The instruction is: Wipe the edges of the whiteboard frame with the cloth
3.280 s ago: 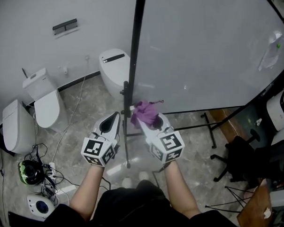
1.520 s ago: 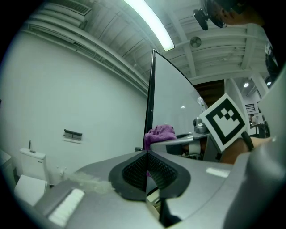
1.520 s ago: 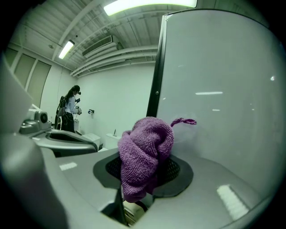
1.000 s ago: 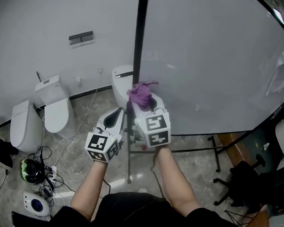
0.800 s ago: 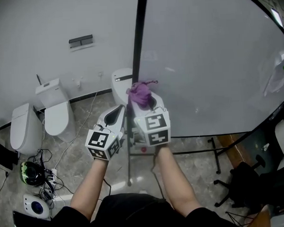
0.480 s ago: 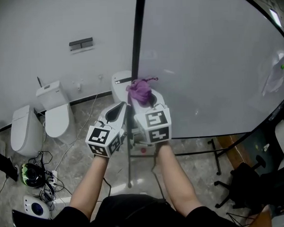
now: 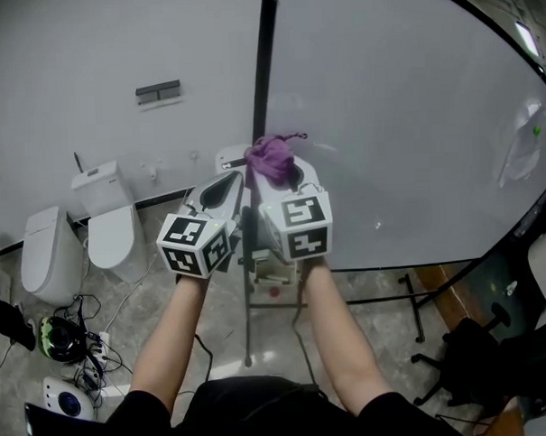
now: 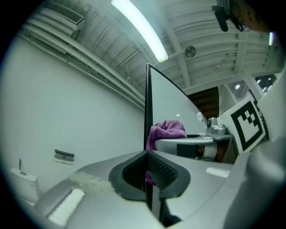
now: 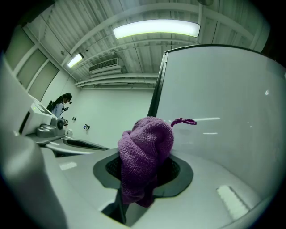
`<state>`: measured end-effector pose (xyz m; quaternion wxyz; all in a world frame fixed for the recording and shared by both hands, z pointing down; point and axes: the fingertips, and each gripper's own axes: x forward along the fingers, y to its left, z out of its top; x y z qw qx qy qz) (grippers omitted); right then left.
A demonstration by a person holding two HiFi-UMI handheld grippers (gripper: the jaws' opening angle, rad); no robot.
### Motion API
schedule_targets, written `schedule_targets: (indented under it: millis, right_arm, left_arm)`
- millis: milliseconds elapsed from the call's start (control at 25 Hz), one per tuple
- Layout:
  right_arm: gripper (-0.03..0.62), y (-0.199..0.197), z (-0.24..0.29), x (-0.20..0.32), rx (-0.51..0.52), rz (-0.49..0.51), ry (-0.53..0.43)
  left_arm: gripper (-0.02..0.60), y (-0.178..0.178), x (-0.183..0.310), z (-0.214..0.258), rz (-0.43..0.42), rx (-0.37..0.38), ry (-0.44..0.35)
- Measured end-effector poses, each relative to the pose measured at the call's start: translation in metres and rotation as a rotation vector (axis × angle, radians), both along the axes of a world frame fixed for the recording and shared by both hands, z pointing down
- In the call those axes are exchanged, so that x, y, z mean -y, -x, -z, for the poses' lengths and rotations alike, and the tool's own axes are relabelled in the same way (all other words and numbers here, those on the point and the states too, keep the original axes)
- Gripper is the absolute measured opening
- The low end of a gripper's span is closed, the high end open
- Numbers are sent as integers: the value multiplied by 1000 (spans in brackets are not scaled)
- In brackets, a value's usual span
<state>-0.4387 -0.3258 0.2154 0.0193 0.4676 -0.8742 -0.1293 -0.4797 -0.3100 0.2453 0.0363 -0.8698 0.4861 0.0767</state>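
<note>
The whiteboard [image 7: 404, 116] stands upright, and its black left frame edge [image 7: 268, 59] runs vertically. My right gripper [image 7: 276, 173] is shut on a bunched purple cloth [image 7: 272, 157], which rests against that edge a little above the board's lower corner. In the right gripper view the cloth [image 9: 145, 152] bulges out of my right gripper [image 9: 140, 173], with the frame edge [image 9: 157, 94] just behind it. My left gripper [image 7: 228, 178] is shut with nothing in it, just left of the frame. In the left gripper view the frame edge [image 8: 147, 107] rises straight behind my left gripper [image 8: 147, 154].
Toilets [image 7: 101, 220] stand along the white wall at left. Cables and a helmet [image 7: 57, 335] lie on the floor. The board's stand pole [image 7: 247, 286] drops between my arms. A black office chair [image 7: 468, 340] is at lower right. A person [image 9: 60, 105] stands far off.
Both grippers have risen along the frame's left edge. The purple cloth went up from the lower corner, still in the right gripper. The left gripper has stayed shut.
</note>
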Motion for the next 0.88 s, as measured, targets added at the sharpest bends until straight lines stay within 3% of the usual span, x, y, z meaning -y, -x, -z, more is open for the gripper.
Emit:
schedule_targets:
  millis: [280,880]
  right_arm:
    - [149,1,37,-5,38,-12,-105]
    - [149,3,90,-8,46,-28,-218]
  left_arm:
    - [3,-1,-4,36,7,1,-69]
    - [3,-3,-4,93,2,29,-175]
